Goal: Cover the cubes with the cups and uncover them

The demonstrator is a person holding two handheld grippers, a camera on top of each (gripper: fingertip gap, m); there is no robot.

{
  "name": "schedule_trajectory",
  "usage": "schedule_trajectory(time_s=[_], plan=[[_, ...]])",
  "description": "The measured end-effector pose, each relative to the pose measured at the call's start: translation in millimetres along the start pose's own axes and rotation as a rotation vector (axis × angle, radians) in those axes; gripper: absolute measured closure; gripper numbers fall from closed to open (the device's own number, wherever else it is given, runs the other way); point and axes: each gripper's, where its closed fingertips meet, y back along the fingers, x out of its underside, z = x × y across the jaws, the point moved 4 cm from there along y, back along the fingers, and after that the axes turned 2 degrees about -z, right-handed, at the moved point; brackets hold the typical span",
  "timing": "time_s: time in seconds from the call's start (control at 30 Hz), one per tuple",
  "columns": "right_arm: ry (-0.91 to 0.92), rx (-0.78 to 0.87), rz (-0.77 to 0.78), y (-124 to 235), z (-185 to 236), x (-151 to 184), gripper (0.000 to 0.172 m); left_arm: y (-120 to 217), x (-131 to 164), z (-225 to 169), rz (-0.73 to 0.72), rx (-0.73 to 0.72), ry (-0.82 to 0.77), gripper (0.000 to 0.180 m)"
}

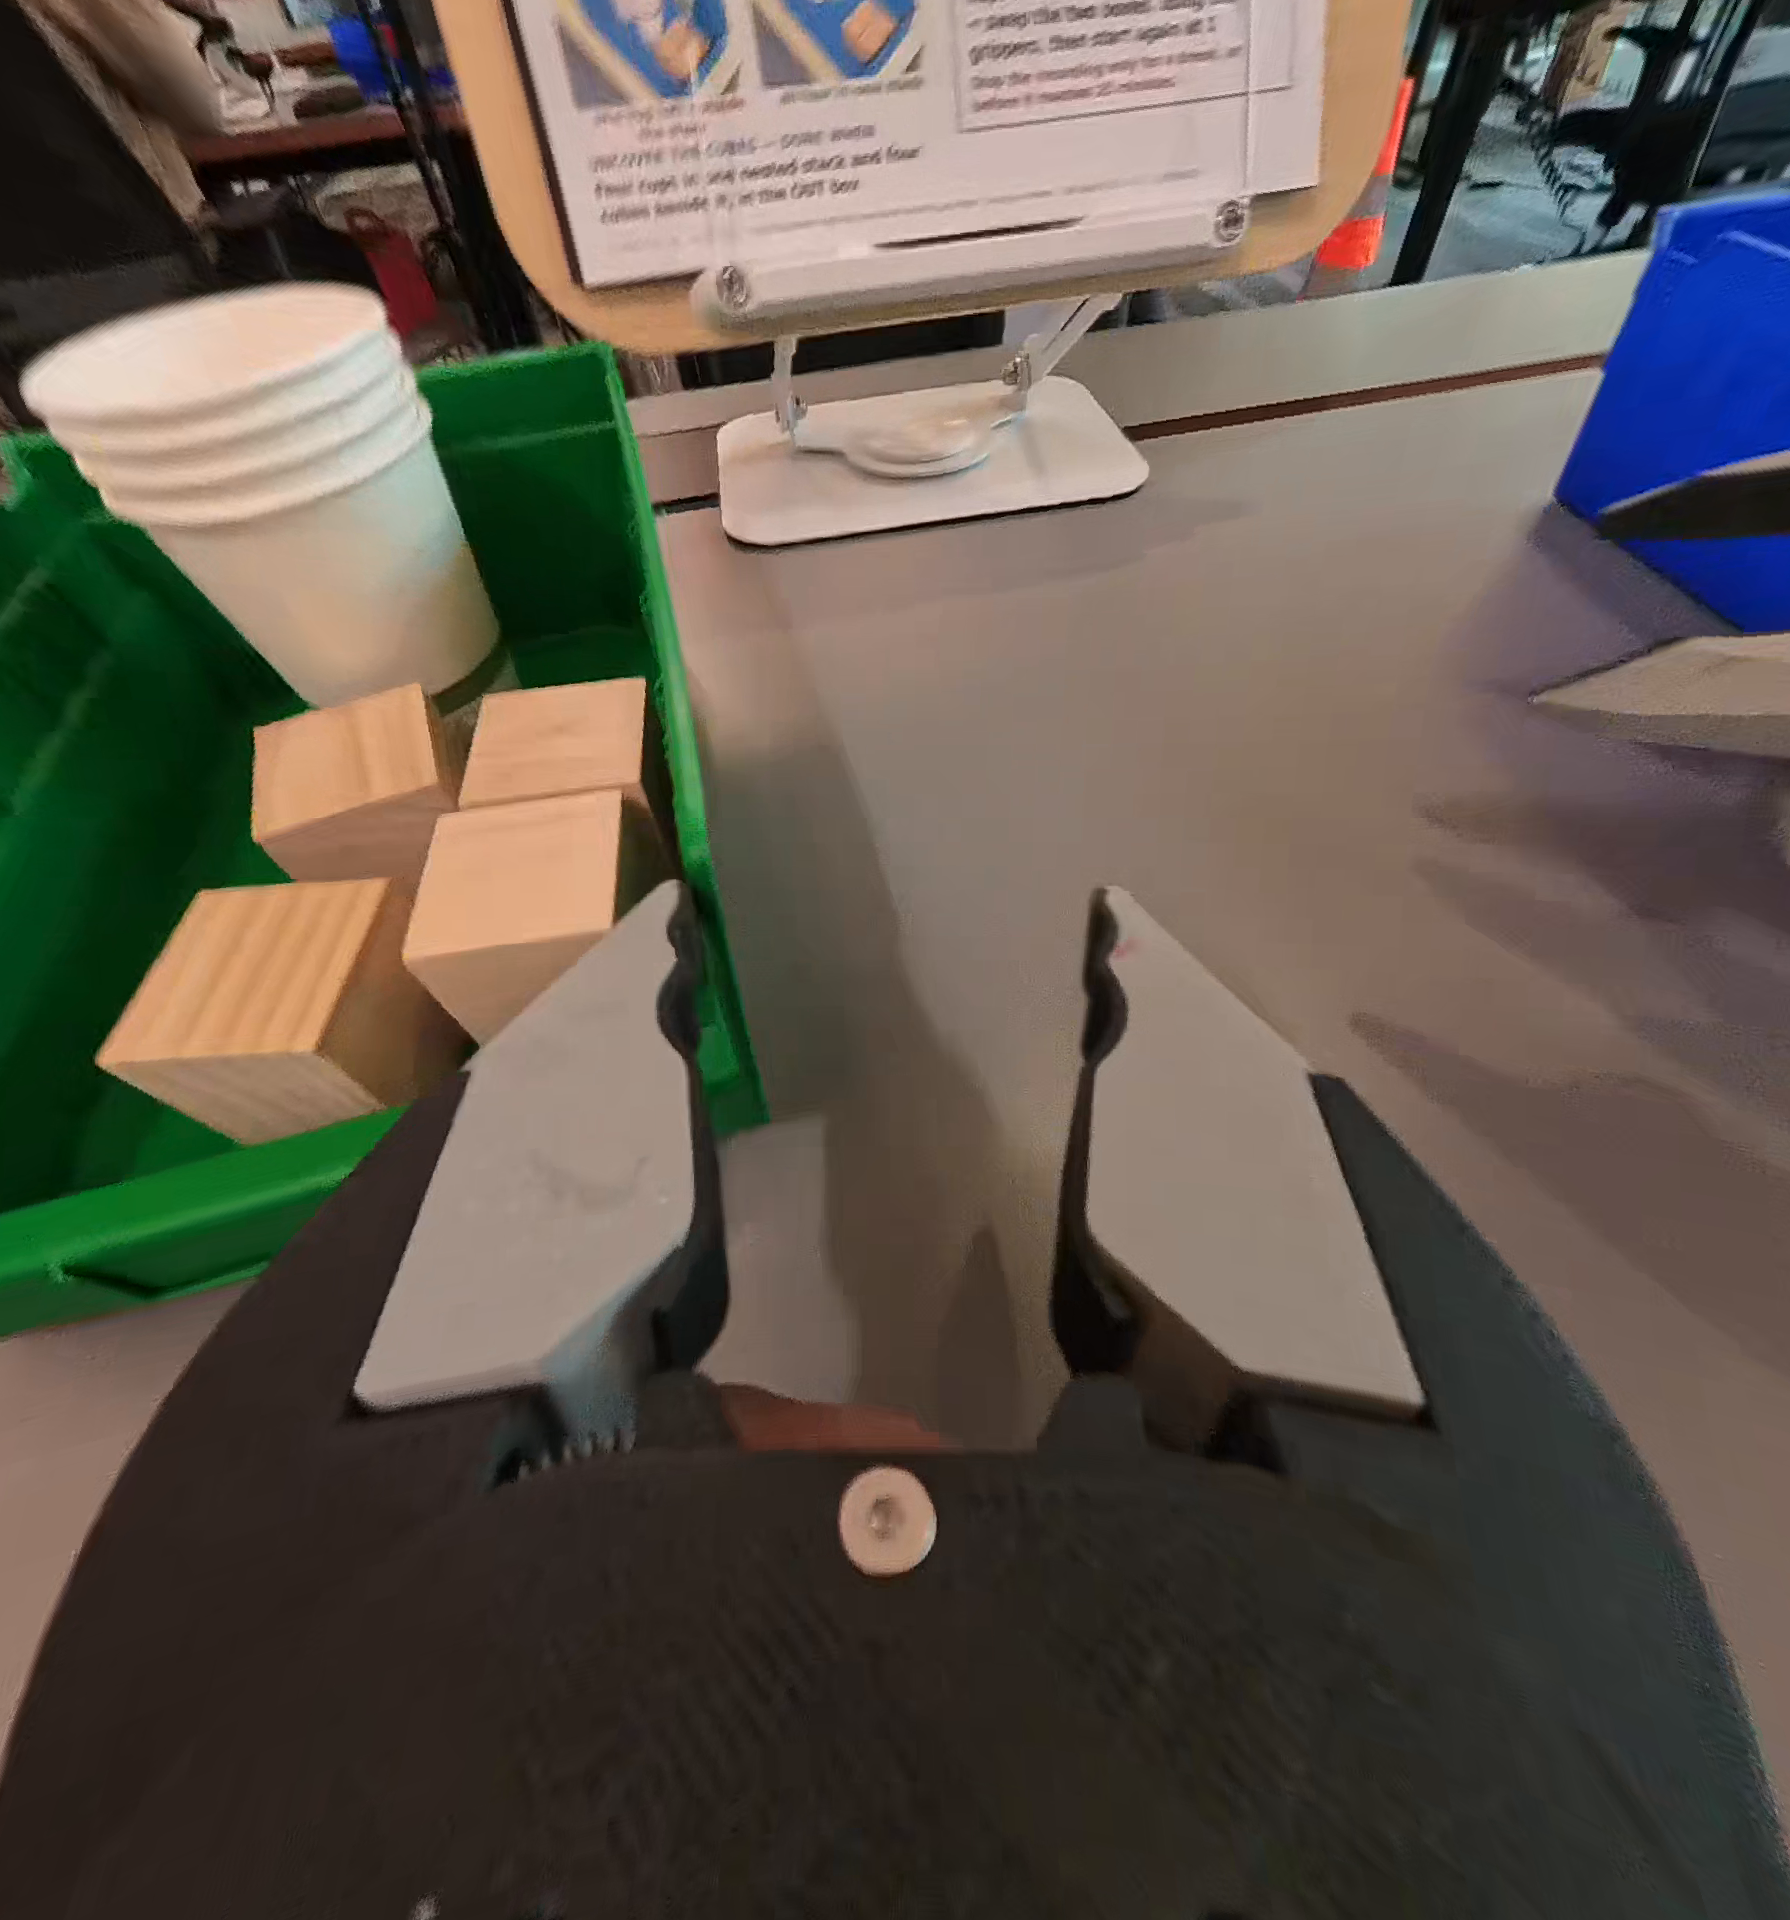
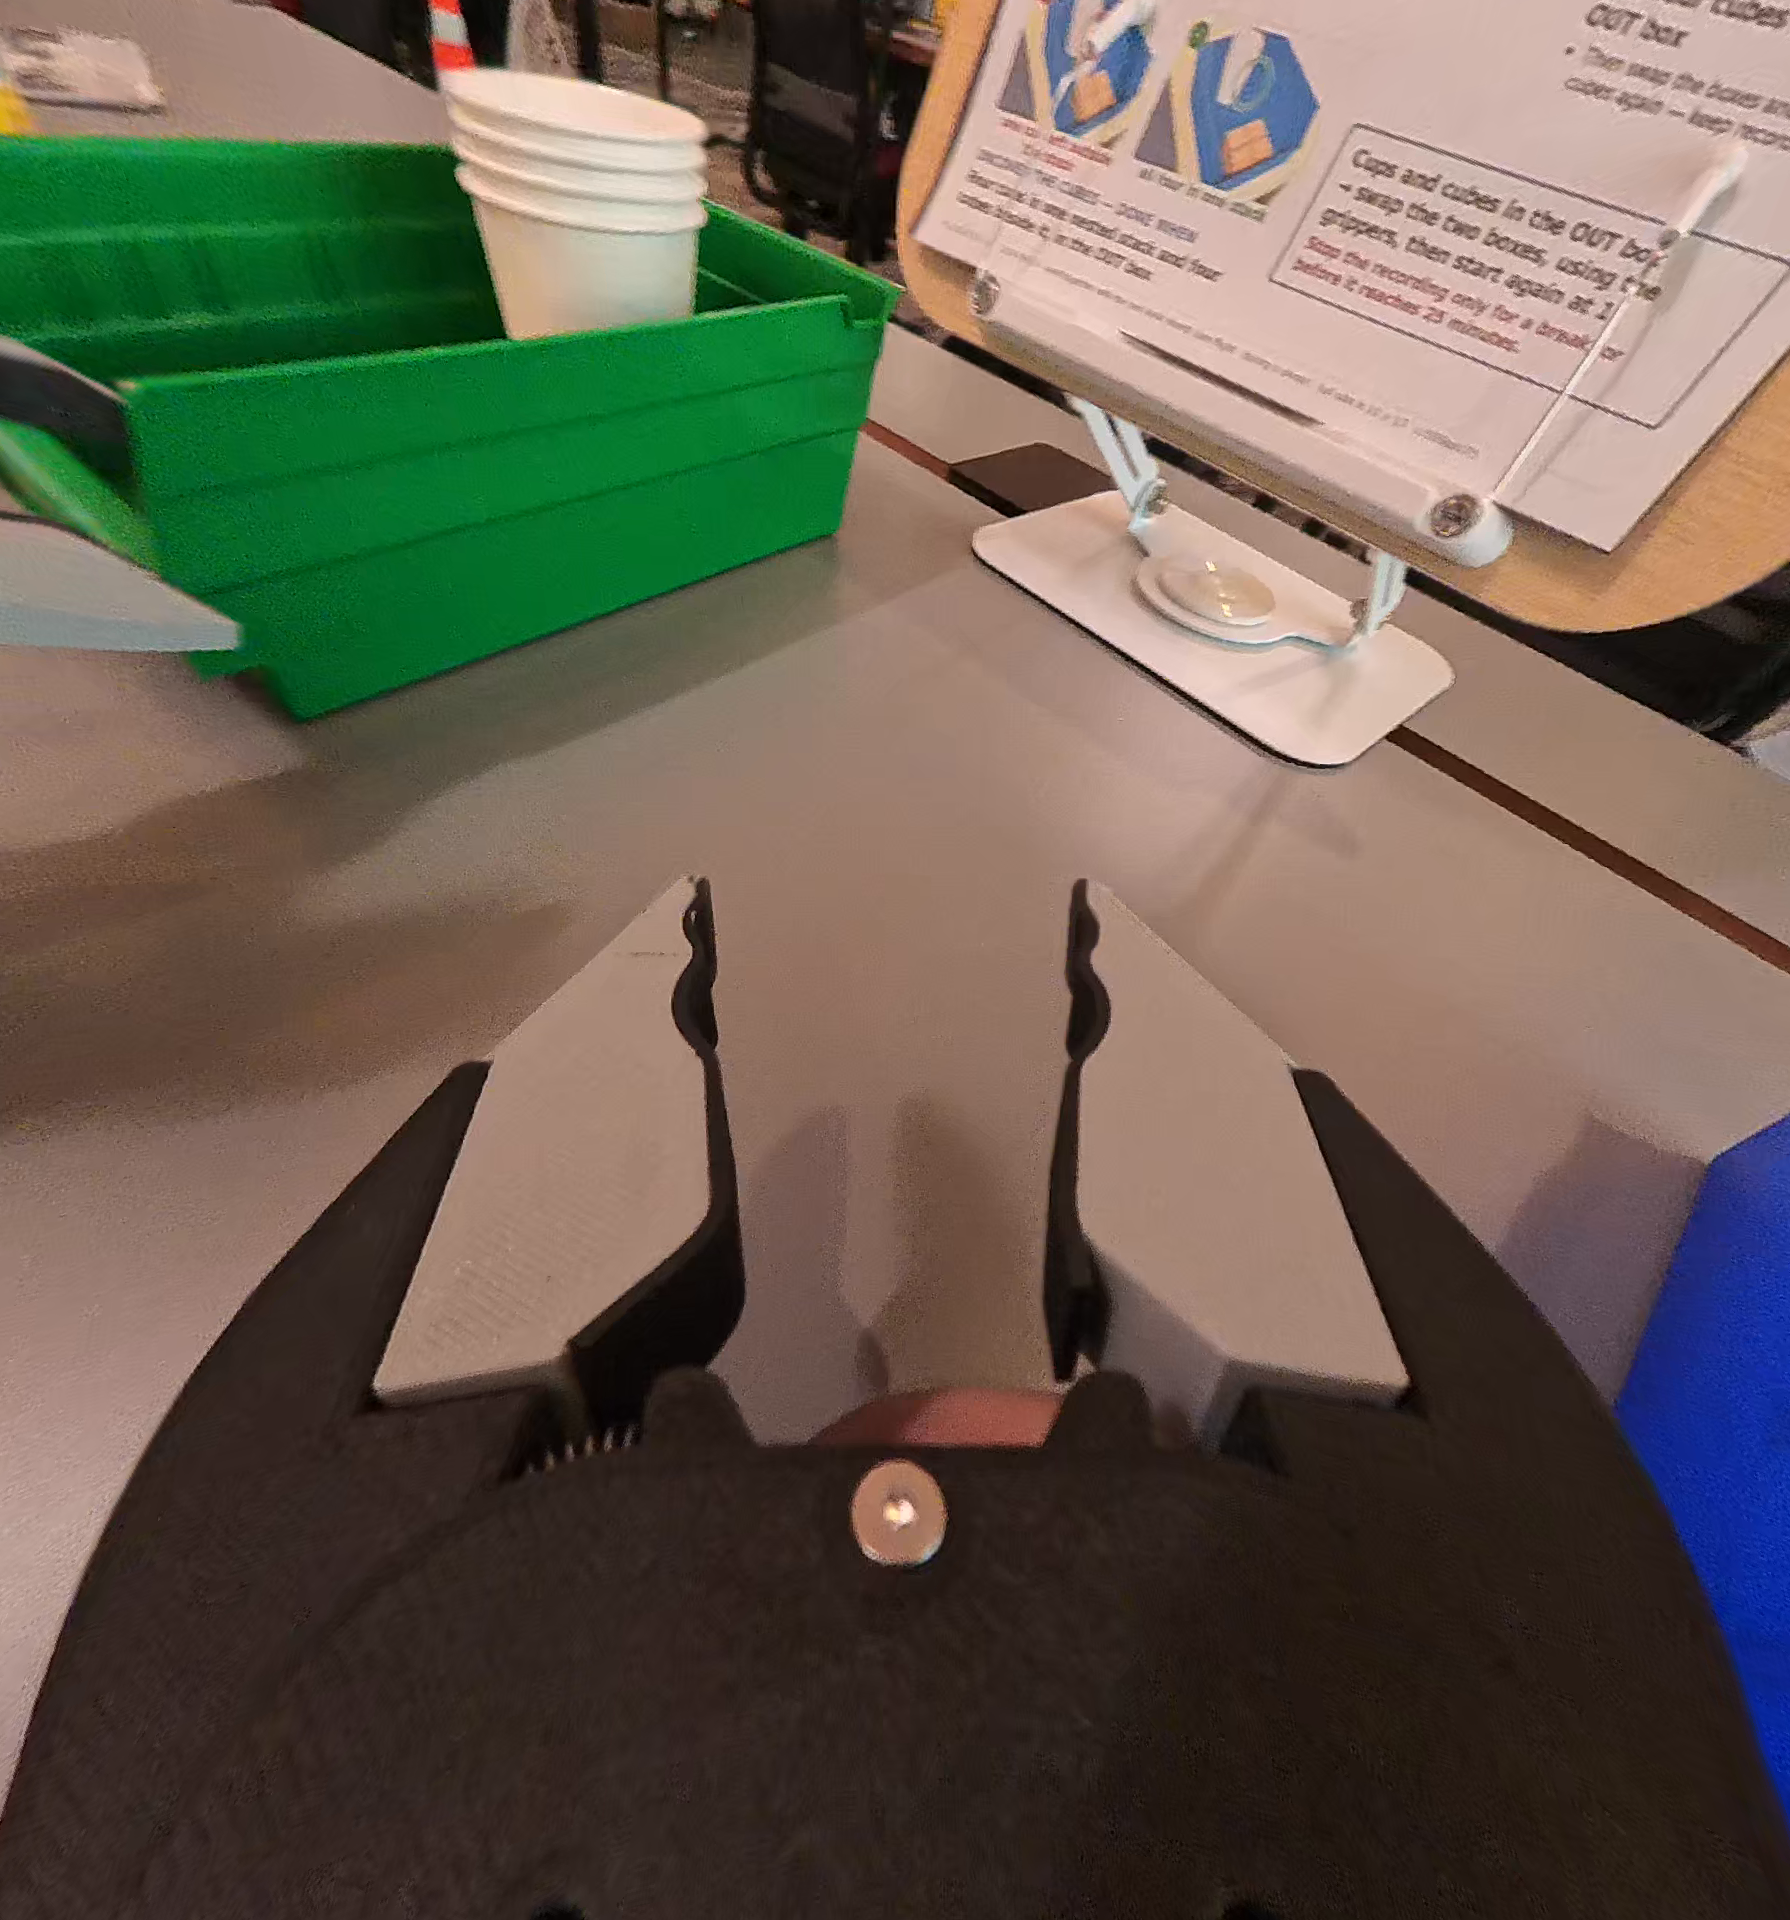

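Broadly, a grey table (image 2: pixel 870 748) is seen spread beneath and ahead of both claws. A green bin (image 1: pixel 558 488) is placed ahead and to the left of the left gripper (image 1: pixel 886 914), its near right wall passing just behind the left fingertip (image 1: pixel 652 935) in that view. A blue bin (image 1: pixel 1722 395) is found far ahead to the right of the left gripper, and its corner is also seen close on the right of the right gripper (image 2: pixel 886 904). A document stand (image 2: pixel 1213 623) bearing a printed sheet is set ahead of both claws, right of centre for the right one.

Inside the green bin, a nested stack of white paper cups (image 1: pixel 278 488) is seen upright at the far end, well ahead and left of the left gripper. Four wooden cubes (image 1: pixel 517 904) are clustered nearer, just left of the left fingertip, with none covered by a cup. From the right gripper, only the cup stack is seen above the bin wall; the cubes are hidden.

Both claws are held wide open, with bare table showing between the pads and nothing gripped. The right gripper's fingers are glimpsed, blurred, at the right edge of the left wrist view, in front of the blue bin.
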Motion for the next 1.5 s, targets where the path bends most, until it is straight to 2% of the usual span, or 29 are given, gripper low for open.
schedule_trajectory(time_s=[0.07, 0.1, 0.13, 0.2, 0.23, 0.3, 0.33, 0.47, 0.57, 0.63, 0.73, 0.83, 1.0, 1.1, 1.17, 1.3, 1.5], plan=[[-0.017, -0.004, 0.008, -9, -2, 7, 0.105, -2, -14, -11, -0.002, 0.005, -0.079, 0.091], [-0.027, -0.029, 0.023, -10, -1, 9, 0.104, -3, -24, -20, -0.028, 0.039, -0.120, 0.109], [-0.024, -0.033, 0.029, -10, -3, 10, 0.104, -3, -38, -24, -0.078, 0.026, -0.145, 0.119], [-0.005, 0.009, 0.014, -9, -9, 15, 0.107, 7, -73, -22, -0.227, -0.081, -0.165, 0.124], [0.005, 0.017, 0.015, -8, -11, 18, 0.108, 14, -89, -27, -0.317, -0.062, -0.150, 0.135], [0.016, 0.016, 0.030, -9, -12, 23, 0.108, 18, -110, -49, -0.453, 0.096, -0.095, 0.147], [0.012, 0.009, 0.032, -9, -12, 23, 0.109, 9, -112, -60, -0.447, 0.169, -0.078, 0.152], [-0.023, -0.010, 0.044, -11, -17, 25, 0.111, -71, -69, -100, -0.113, 0.374, -0.089, 0.133], [-0.033, 0.000, 0.056, -8, -32, 30, 0.110, -109, -34, -99, -0.014, 0.341, -0.103, 0.136], [-0.050, 0.011, 0.076, -5, -45, 35, 0.108, -110, -23, -92, 0.038, 0.311, -0.164, 0.130], [-0.085, 0.034, 0.063, -5, -58, 35, 0.108, -102, -26, -82, -0.077, 0.256, -0.187, 0.140], [-0.124, 0.031, 0.026, -11, -52, 28, 0.109, -103, -22, -92, -0.072, 0.282, -0.171, 0.139], [-0.269, 0.033, -0.037, -35, -50, 15, 0.108, -109, -16, -103, -0.052, 0.256, -0.287, 0.139], [-0.333, -0.035, -0.019, -47, -50, 15, 0.106, -105, -19, -100, -0.091, 0.235, -0.275, 0.139], [-0.310, -0.068, -0.002, -47, -47, 16, 0.105, -106, -21, -95, -0.096, 0.227, -0.237, 0.138], [-0.162, -0.002, -0.003, -37, -48, 17, 0.107, -108, -21, -90, -0.078, 0.236, -0.180, 0.138], [-0.125, -0.025, 0.037, -39, -39, 20, 0.106, -108, -26, -85, -0.116, 0.200, -0.147, 0.139]])
